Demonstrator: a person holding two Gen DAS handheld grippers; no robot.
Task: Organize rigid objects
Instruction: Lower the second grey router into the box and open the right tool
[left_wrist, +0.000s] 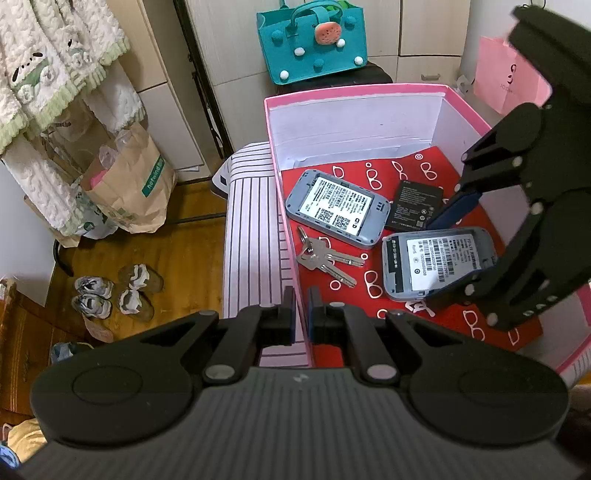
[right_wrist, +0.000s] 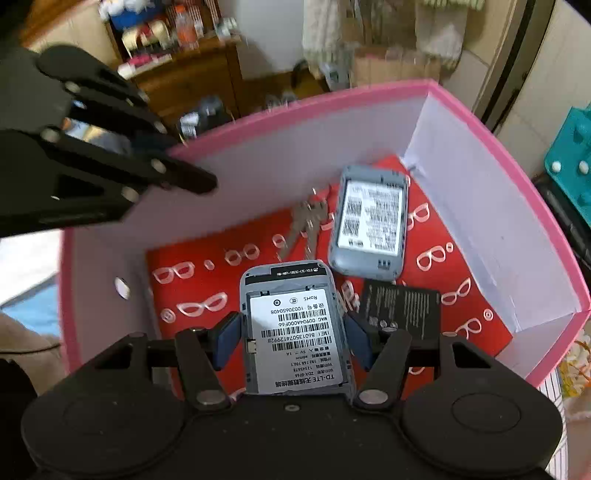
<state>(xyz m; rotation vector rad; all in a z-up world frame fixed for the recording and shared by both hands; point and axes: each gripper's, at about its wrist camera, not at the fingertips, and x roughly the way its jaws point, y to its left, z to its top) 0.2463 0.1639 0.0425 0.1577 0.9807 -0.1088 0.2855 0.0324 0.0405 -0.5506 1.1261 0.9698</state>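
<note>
A pink box with white inner walls and a red floor printed with spectacles holds a grey router lying label-up, a black battery and a bunch of keys. My left gripper is shut on the box's near left wall. My right gripper reaches down into the box, its blue pads pressed on both sides of a second grey router. That router sits tilted just over the red floor, beside the battery. The first router and the keys lie beyond it.
A striped cloth lies against the box's left side. Behind the box stands a teal felt bag, with a pink paper bag to the right. A brown paper bag and shoes are on the wooden floor.
</note>
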